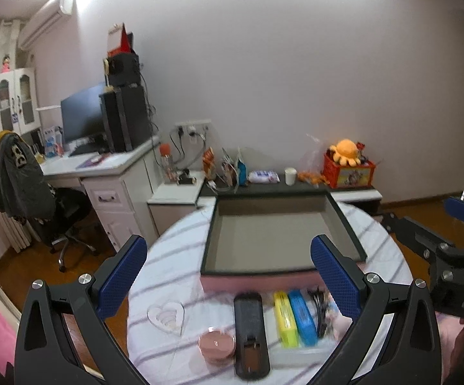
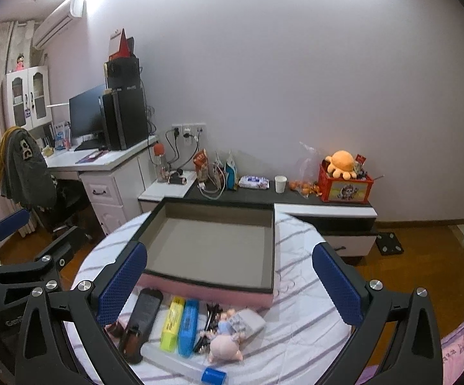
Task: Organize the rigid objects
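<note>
Both tools apart, holding nothing. Remote [image 1: 251, 333] lies on worktop [image 1: 174, 237] just below left tool [image 1: 232, 276] — long axis toward box [image 1: 219, 224], box straight ahead. Left tool nearer; right tool [image 2: 232, 279] over markers [image 2: 180, 324].

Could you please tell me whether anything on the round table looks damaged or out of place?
The black remote lies face down with its battery cover missing, so the compartment sits open. Otherwise the box is empty and the other items lie loose in front of it, none spilled.
</note>
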Demonstrator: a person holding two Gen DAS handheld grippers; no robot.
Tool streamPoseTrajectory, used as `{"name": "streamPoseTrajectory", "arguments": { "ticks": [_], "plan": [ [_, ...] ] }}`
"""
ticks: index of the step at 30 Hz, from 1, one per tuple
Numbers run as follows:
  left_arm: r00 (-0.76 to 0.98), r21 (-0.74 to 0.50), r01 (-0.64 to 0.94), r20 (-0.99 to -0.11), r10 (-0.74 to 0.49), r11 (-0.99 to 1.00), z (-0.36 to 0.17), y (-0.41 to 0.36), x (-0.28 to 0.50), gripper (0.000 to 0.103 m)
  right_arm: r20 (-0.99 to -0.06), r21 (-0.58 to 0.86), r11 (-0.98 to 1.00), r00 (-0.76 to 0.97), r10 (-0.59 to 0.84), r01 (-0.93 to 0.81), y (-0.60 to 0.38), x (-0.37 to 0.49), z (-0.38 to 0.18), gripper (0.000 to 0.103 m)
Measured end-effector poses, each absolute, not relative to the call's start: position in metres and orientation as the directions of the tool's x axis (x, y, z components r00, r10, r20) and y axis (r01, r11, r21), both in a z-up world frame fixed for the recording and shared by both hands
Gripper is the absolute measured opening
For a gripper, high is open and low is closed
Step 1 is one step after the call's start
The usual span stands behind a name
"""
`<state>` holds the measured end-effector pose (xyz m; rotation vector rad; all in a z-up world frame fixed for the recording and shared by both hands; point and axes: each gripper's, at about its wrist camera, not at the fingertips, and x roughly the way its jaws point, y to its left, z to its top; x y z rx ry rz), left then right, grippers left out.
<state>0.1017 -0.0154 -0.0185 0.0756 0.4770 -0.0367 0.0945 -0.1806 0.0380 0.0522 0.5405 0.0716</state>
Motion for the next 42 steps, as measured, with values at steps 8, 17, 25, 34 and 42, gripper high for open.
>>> {"name": "streamPoseTrajectory", "arguments": {
  "ticks": [8,17,25,34,42],
  "plan": [
    [0.847,0.063,0.03,-0.532,0.009,0.998,-0.049,0.005,0.089,0.103,-0.583,0.097,0.995,0.807,0.088,-0.038,-0.187,0.081,0.001,0.103],
    [0.82,0.086,0.054,-0.572,0.005,0.995,-0.069,0.012,0.088,0.103,-0.651,0.113,0.993,0.754,0.082,-0.011,-0.189,0.082,-0.031,0.103],
    [0.787,0.088,0.041,-0.617,0.022,0.995,-0.091,0.031,0.09,0.103,-0.679,0.111,0.993,0.725,0.113,-0.051,-0.17,0.091,-0.047,0.103],
    [0.725,0.06,0.067,-0.688,-0.008,0.996,-0.128,0.028,0.108,0.103,-0.699,0.112,0.991,0.703,0.134,-0.077,-0.158,0.105,-0.063,0.103],
    [0.673,0.034,0.074,-0.739,-0.025,0.997,-0.151,0.028,0.128,0.091,-0.715,0.112,0.991,0.686,0.135,-0.078,-0.16,0.117,-0.072,0.103]
  ]
}}
